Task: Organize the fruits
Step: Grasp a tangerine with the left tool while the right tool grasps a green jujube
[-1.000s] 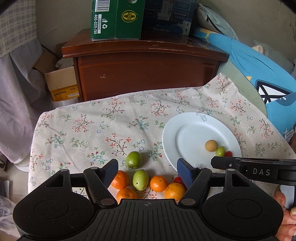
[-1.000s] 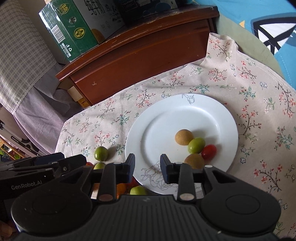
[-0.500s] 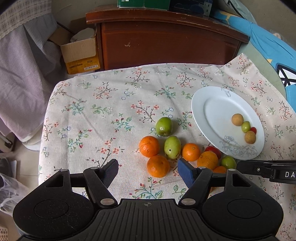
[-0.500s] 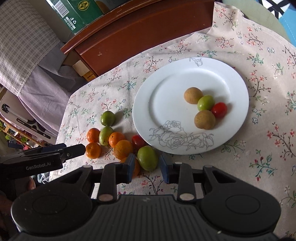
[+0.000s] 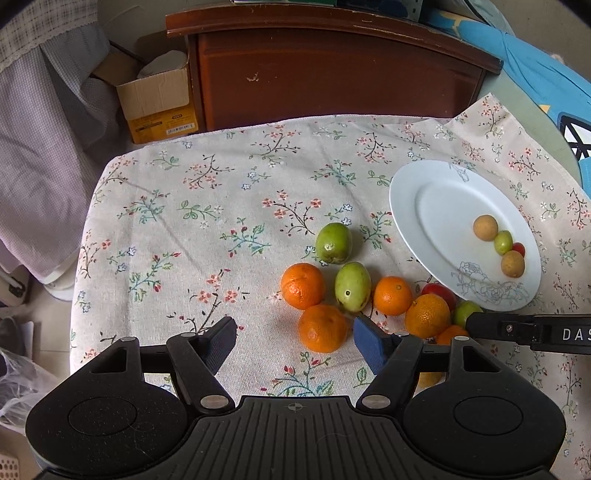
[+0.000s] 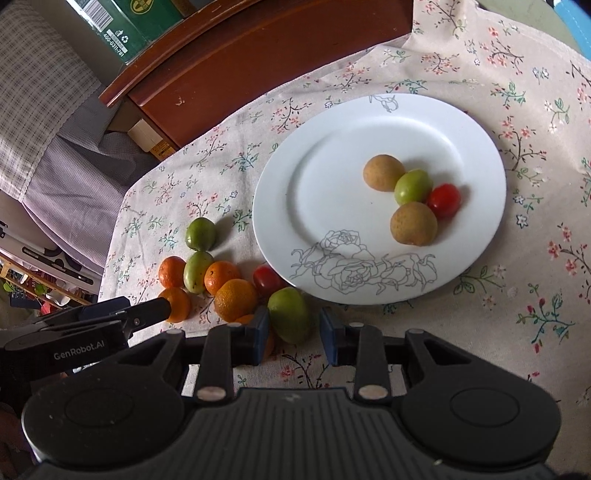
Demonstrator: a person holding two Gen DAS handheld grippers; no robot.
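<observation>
At the plate's (image 6: pixel 480 122) 7 o'clock edge, our right gripper (image 6: pixel 290 330) sits spread around a green fruit (image 6: pixel 289 314), so next we squeeze; left gripper (image 5: pixel 293 341) hangs wide apart.

Background items in my views
I see a wooden cabinet (image 5: pixel 332 74), an open cardboard box (image 5: pixel 159 99) beside it, and a green carton (image 6: pixel 125 26) on top.

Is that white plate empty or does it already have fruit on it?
Not empty. The white plate holds four small fruits in a cluster: two brown ones, a green one and a red one.
</observation>
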